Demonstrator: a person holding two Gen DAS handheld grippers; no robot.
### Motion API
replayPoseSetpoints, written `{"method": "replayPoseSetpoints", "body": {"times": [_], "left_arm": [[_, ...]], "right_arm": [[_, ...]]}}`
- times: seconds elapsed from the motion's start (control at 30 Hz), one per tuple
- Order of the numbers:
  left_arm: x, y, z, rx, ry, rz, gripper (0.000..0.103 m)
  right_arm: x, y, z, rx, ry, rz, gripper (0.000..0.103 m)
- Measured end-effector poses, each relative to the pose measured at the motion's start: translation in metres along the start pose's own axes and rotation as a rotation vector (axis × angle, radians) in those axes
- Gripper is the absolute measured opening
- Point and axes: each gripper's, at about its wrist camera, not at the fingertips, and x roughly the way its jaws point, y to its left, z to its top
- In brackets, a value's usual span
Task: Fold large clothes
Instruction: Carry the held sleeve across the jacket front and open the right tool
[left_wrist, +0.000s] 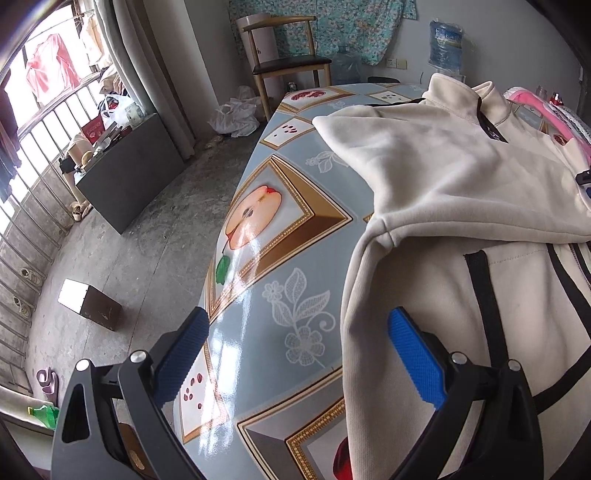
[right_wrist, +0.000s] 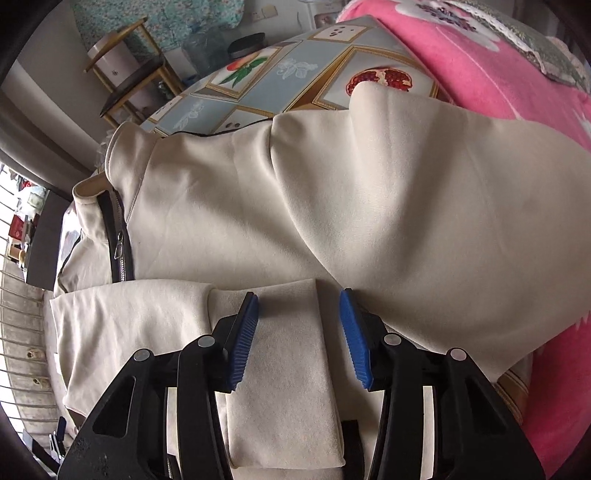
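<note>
A cream zip-up jacket (left_wrist: 443, 177) with black stripes lies on the table, one sleeve folded across its body. My left gripper (left_wrist: 295, 325) is open and empty, at the jacket's left edge over the tablecloth; its right finger (left_wrist: 413, 354) rests against the cloth. In the right wrist view the jacket (right_wrist: 332, 184) fills the middle, collar and black zipper (right_wrist: 118, 240) at the left. My right gripper (right_wrist: 299, 299) is open, its jaws apart on either side of the ribbed sleeve cuff (right_wrist: 288, 350), not closed on it.
The table (left_wrist: 266, 236) has a glossy blue fruit-print cloth. A pink blanket (right_wrist: 498, 92) lies at the jacket's far side. A wooden chair (left_wrist: 288, 55) and water bottles (left_wrist: 445, 44) stand beyond the table. A dark box (left_wrist: 96, 306) sits on the concrete floor.
</note>
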Motion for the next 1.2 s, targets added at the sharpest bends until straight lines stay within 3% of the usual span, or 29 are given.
{"method": "replayPoseSetpoints", "body": {"times": [0.1, 0.17, 0.27, 0.3, 0.5, 0.57, 0.73, 0.8, 0.87, 0.97, 1.07, 1.2], "left_arm": [[0.0, 0.0, 0.0, -0.004, -0.001, -0.001, 0.096], [0.0, 0.0, 0.0, -0.006, -0.003, -0.001, 0.096], [0.0, 0.0, 0.0, -0.011, -0.005, 0.0, 0.096], [0.0, 0.0, 0.0, -0.012, -0.005, 0.001, 0.096], [-0.001, 0.0, -0.002, -0.006, -0.007, 0.006, 0.096], [-0.001, 0.0, -0.002, -0.007, -0.008, 0.006, 0.096], [0.0, 0.004, -0.003, -0.024, -0.005, -0.01, 0.096], [0.0, 0.005, -0.003, -0.026, -0.003, -0.011, 0.096], [-0.001, 0.009, -0.003, -0.032, -0.004, -0.015, 0.096], [-0.008, 0.018, -0.001, -0.06, -0.021, -0.047, 0.096], [-0.016, 0.024, 0.003, -0.083, -0.04, -0.075, 0.096], [-0.022, 0.027, 0.011, -0.095, -0.046, -0.105, 0.096]], "right_arm": [[0.0, 0.006, 0.001, -0.008, 0.03, 0.024, 0.043], [0.003, 0.014, 0.001, -0.041, 0.027, -0.014, 0.04], [0.003, 0.024, -0.001, -0.098, 0.002, -0.096, 0.018], [-0.002, 0.028, 0.001, -0.109, -0.017, -0.099, 0.005], [-0.076, 0.047, 0.008, -0.15, -0.291, -0.072, 0.005], [-0.083, 0.041, 0.011, -0.129, -0.319, -0.063, 0.005], [-0.035, 0.025, 0.008, -0.105, -0.195, -0.075, 0.009], [-0.038, 0.021, 0.005, -0.08, -0.218, -0.064, 0.013], [-0.05, 0.027, -0.001, -0.081, -0.255, -0.007, 0.024], [-0.061, 0.054, -0.014, -0.17, -0.267, 0.06, 0.036], [-0.041, 0.084, -0.032, -0.269, -0.176, 0.099, 0.04], [-0.001, 0.105, -0.049, -0.353, -0.088, 0.034, 0.045]]}}
